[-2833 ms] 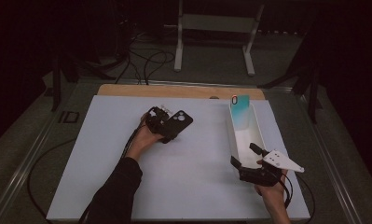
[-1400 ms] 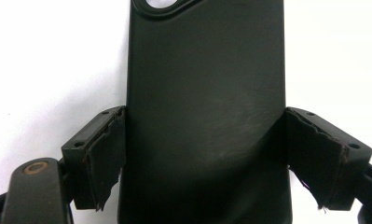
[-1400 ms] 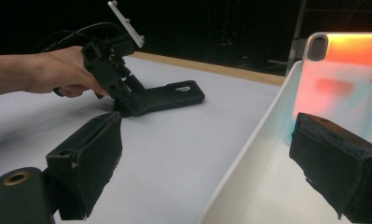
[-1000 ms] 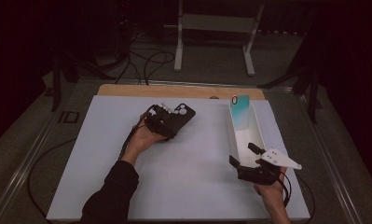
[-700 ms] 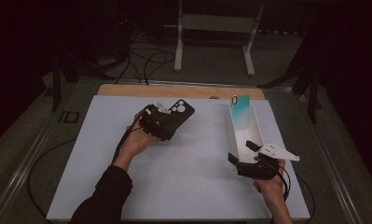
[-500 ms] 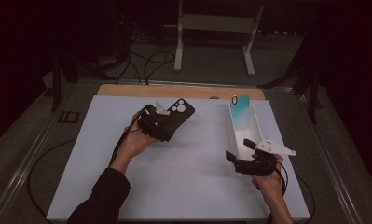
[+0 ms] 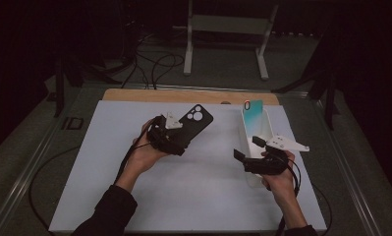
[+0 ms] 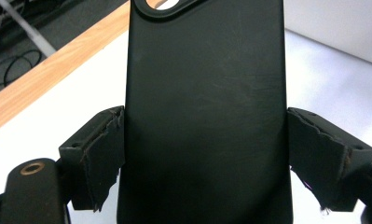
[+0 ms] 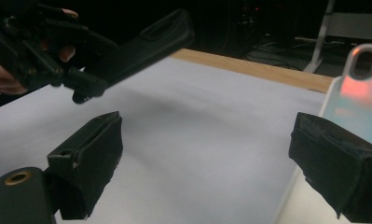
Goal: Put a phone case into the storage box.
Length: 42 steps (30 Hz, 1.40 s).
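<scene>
black phone case (image 8: 204, 116) clamped by its long edges in left claw (image 7: 171, 135), left of white tray (image 7: 262, 129) | right claw (image 9: 211, 163) agape, empty | case likely light, flexible, slick: keep edge hold

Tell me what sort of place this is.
Probably a recording lab: a white work mat on a wooden-edged table, loose black cables on the dark floor, and a white metal stand behind.

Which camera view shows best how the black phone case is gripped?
The left gripper view: the black phone case sits clamped between both jaws. The high view shows it small, above the left gripper. The right gripper view shows it edge-on, lifted off the table.
</scene>
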### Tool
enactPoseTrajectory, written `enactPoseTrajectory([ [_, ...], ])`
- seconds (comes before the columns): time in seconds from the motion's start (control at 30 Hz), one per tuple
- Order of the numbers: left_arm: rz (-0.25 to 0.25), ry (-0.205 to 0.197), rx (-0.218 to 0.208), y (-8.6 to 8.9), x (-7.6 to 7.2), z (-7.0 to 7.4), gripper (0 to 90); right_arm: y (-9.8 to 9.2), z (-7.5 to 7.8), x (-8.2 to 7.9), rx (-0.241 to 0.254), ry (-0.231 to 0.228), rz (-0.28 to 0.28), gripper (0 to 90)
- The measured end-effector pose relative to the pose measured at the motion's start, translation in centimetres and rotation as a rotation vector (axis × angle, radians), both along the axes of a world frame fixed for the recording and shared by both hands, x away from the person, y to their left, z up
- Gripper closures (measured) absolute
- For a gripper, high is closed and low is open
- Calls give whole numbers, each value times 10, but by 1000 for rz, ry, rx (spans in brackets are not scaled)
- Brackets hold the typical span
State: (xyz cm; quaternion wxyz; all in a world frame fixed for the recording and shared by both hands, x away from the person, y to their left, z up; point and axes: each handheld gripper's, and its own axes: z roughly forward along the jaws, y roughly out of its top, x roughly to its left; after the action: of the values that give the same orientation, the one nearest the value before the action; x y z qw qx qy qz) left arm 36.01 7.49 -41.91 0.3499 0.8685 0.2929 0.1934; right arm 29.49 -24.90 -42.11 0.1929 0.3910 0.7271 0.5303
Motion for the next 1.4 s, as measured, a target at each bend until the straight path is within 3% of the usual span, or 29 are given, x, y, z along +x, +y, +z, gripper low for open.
enactPoseTrajectory([
  [0.27,-48,-24,-28,-12,-14,2,160,10,8,8,22,6,21,99],
  [0.67,-116,-44,-64,-34,-31,1,159,25,11,21,56,68,38,162],
  [1.0,-168,-64,-78,-52,-42,5,157,32,10,25,103,128,29,400],
  [1.1,-173,-68,-85,-55,-43,5,156,31,11,26,145,147,39,478],
  [1.17,-174,-69,-89,-57,-42,3,156,32,11,27,148,161,36,488],
  [1.4,-177,-65,-109,-62,-43,0,155,33,9,27,195,197,83,614],
])
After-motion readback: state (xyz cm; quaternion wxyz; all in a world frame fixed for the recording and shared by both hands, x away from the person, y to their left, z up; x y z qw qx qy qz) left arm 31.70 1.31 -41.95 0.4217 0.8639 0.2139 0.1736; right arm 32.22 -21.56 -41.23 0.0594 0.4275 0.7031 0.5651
